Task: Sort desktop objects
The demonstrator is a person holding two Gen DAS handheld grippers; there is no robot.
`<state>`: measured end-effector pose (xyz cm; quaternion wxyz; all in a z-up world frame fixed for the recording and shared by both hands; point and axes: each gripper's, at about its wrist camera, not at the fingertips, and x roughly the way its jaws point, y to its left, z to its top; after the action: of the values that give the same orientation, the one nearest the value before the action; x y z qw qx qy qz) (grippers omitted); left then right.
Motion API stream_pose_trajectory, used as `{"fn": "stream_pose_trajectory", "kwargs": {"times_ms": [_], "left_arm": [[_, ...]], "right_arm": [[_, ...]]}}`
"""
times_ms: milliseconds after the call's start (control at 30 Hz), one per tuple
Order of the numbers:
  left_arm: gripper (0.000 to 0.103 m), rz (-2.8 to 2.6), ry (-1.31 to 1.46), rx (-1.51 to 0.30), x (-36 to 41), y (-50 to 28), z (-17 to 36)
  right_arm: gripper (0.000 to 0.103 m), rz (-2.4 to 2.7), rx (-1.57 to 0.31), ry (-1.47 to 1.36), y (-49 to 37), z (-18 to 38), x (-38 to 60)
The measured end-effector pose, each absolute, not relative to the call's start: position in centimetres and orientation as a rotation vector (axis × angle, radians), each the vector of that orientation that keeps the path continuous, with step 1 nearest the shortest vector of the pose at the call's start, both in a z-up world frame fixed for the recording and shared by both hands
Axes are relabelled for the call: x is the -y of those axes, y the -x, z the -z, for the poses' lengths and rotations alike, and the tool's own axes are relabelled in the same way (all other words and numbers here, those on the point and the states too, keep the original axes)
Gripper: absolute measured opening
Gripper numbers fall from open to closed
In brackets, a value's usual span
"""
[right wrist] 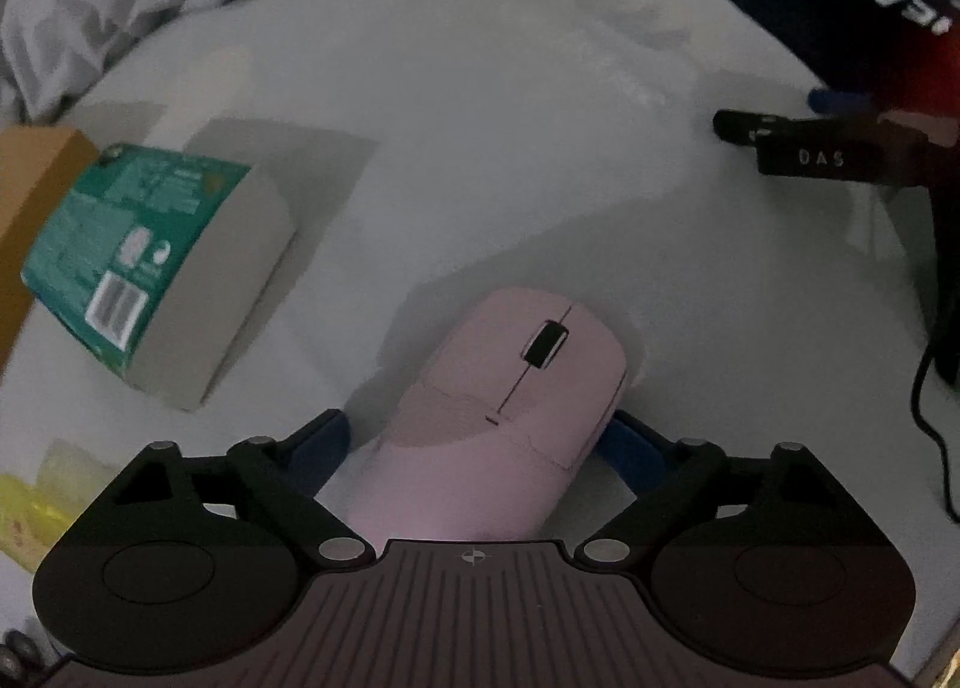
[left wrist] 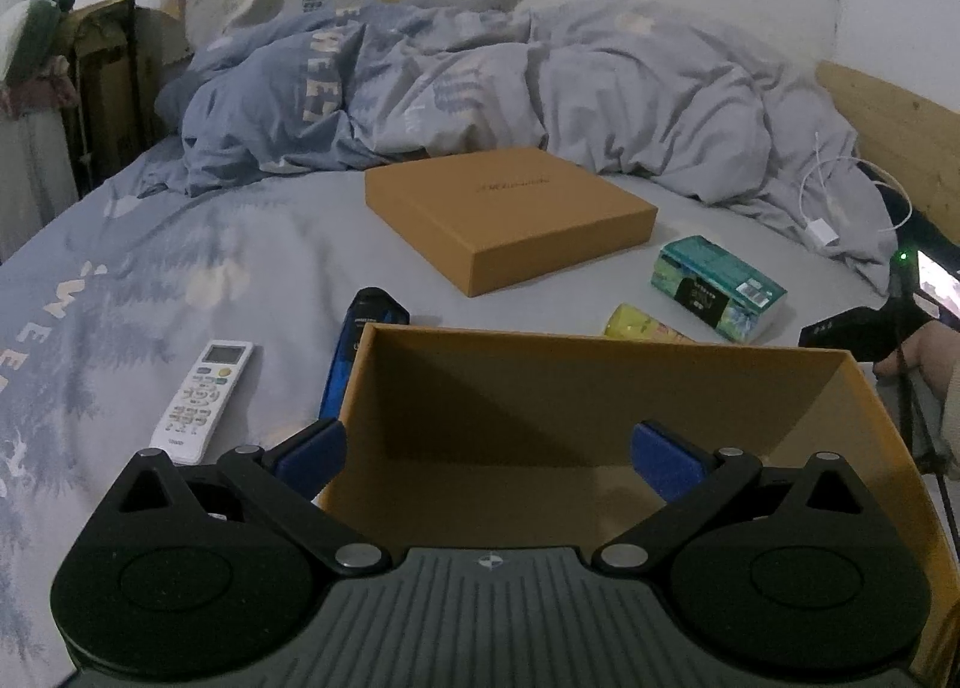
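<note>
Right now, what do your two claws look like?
Both look alike. The left claw and right claw each have blue fingers on black jointed links with silver rivets, two round black discs, and a grey ribbed plate carrying a small crosshair mark.

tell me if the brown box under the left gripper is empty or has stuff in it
Empty as far as shown: the open brown box shows only bare floor and walls; its near edge is hidden behind the left gripper.

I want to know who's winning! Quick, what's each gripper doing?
Left gripper: open, holding nothing, over the open box.
Right gripper: open around the pink mouse, grip unclear.
</note>
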<state>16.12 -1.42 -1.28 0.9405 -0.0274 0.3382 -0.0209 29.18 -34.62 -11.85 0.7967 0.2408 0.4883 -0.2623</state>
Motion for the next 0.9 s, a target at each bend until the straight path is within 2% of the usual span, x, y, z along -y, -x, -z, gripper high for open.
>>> {"fn": "stream_pose_trajectory", "kwargs": {"times_ms": [300,567,900], "left_arm": [[0.103,0.042,0.077,-0.710,0.7,-15.3,1.2],[0.103,0.014,0.119,-0.723,-1.1,-13.8,0.9],[0.103,0.015,0.122,-0.689,-1.2,-11.3,-0.9]], "right_arm": [[0.080,0.525,-1.059,-0.383,-28.4,12.0,33.6],[0.067,0.446,-1.052,-0.321,-26.6,11.7,33.3],[0.065,0.354,-1.062,-0.331,-23.5,10.8,32.9]]}}
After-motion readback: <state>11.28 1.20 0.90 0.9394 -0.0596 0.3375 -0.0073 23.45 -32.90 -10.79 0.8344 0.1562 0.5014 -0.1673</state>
